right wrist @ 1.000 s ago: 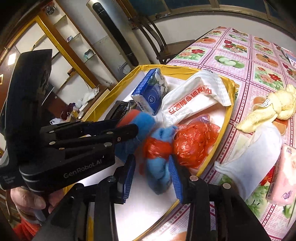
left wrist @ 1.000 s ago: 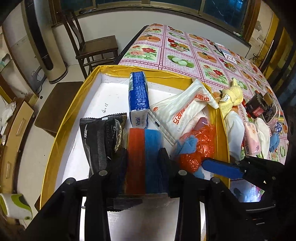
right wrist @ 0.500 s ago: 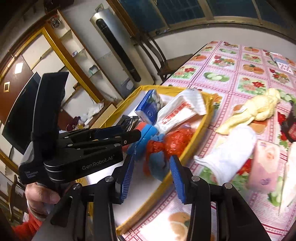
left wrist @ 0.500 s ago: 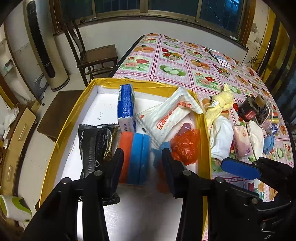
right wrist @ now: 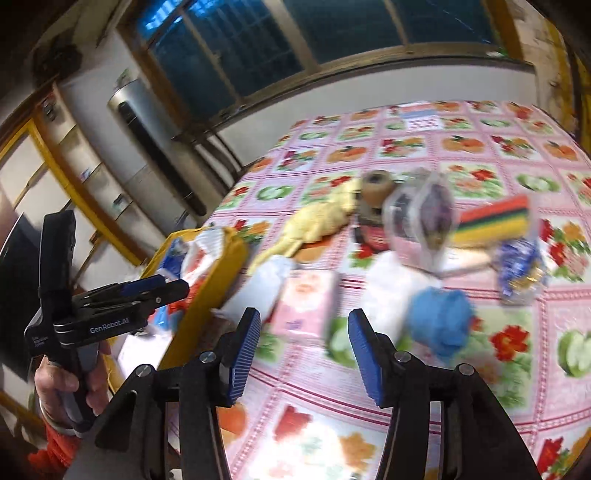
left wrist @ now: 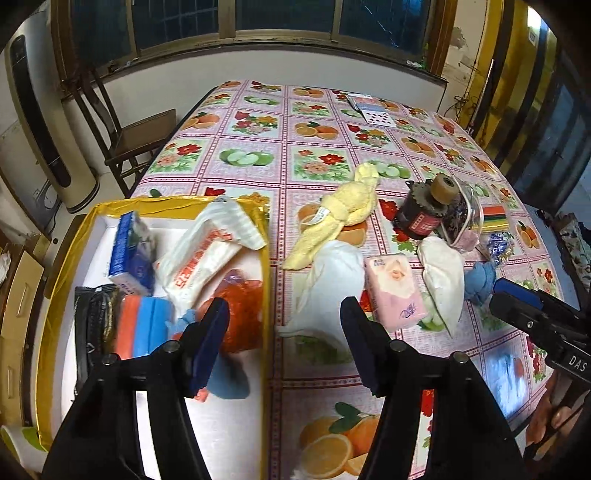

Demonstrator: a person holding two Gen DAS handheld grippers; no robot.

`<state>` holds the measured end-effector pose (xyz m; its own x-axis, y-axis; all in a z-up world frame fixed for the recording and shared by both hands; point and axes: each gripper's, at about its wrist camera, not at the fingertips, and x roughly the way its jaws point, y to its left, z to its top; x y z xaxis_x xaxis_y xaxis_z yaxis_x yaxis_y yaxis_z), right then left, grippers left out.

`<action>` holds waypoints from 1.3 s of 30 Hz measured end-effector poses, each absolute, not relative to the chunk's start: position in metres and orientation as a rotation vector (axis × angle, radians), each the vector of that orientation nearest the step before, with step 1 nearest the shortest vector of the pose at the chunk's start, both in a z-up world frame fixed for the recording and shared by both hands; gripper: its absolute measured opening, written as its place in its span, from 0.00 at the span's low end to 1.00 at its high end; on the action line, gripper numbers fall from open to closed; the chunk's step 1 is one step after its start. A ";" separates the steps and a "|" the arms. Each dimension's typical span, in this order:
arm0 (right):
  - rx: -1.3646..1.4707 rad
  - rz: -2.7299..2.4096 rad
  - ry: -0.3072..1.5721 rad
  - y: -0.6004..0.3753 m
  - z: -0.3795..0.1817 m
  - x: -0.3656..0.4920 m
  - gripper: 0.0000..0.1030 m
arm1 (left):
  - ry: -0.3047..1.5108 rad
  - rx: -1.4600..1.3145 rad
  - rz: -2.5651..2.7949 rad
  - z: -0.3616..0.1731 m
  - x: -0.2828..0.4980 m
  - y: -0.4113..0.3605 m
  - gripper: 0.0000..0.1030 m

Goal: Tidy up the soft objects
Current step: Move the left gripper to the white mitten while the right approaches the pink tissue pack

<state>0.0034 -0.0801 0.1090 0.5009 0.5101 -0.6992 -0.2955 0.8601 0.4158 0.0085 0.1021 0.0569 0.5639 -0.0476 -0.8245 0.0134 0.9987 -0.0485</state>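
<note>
1. Yellow-rimmed box (left wrist: 264, 236): holds an orange-and-blue sponge (left wrist: 142, 325), red bag (left wrist: 243, 314), white packet (left wrist: 199, 262) and blue tissue pack (left wrist: 129, 251).
2. Right of the box, on the tabletop (left wrist: 295, 155): white cloth (left wrist: 328, 280), pink tissue pack (left wrist: 395, 291), yellow towel (left wrist: 343, 218).
3. Left claw (left wrist: 284, 343): open, empty, above the box's right rim.
4. Right claw (right wrist: 304, 354): open, empty, right of the box.

A home: fruit-print tablecloth (left wrist: 317, 147), wooden chair (left wrist: 136, 136), windows (left wrist: 280, 18).

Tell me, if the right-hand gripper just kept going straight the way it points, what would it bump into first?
Probably the pink tissue pack, which lies just beyond the open right gripper, slightly left of its line. The blue cloth ball sits off to the right. The picture is blurred, so depth is uncertain.
</note>
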 end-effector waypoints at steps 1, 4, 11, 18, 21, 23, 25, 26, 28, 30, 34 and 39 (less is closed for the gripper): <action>0.265 0.481 0.927 -0.088 0.107 0.003 0.51 | 0.976 -0.030 -0.044 0.055 0.012 0.094 0.60; 0.280 0.471 0.937 -0.103 0.102 0.002 0.51 | 0.995 0.004 -0.052 0.049 0.023 0.074 0.60; 0.252 0.529 0.951 -0.092 0.095 0.003 0.51 | 1.046 0.050 -0.061 0.028 0.039 0.052 0.60; 0.225 0.554 0.997 -0.058 0.084 0.020 0.51 | 1.078 0.128 -0.102 0.014 0.043 0.047 0.60; 0.226 0.565 1.003 -0.050 0.083 0.024 0.51 | 1.094 0.186 -0.105 0.005 0.047 0.045 0.60; 0.225 0.564 1.003 -0.049 0.082 0.025 0.51 | 1.108 0.205 -0.098 -0.001 0.051 0.047 0.60; 0.224 0.558 1.009 -0.048 0.081 0.028 0.51 | 1.124 0.207 -0.100 -0.006 0.055 0.050 0.60; 0.223 0.554 1.013 -0.048 0.079 0.030 0.51 | 1.133 0.213 -0.100 -0.009 0.057 0.051 0.60; 0.216 0.547 1.023 -0.045 0.077 0.033 0.51 | 1.146 0.228 -0.093 -0.014 0.059 0.052 0.60; 0.207 0.548 1.033 -0.041 0.074 0.036 0.51 | 1.139 0.233 -0.105 -0.015 0.057 0.052 0.60; 0.189 0.535 1.049 -0.030 0.068 0.042 0.51 | 1.150 0.233 -0.123 -0.017 0.057 0.052 0.53; 0.165 0.497 1.075 -0.018 0.061 0.052 0.51 | 1.163 0.191 -0.134 -0.017 0.059 0.063 0.18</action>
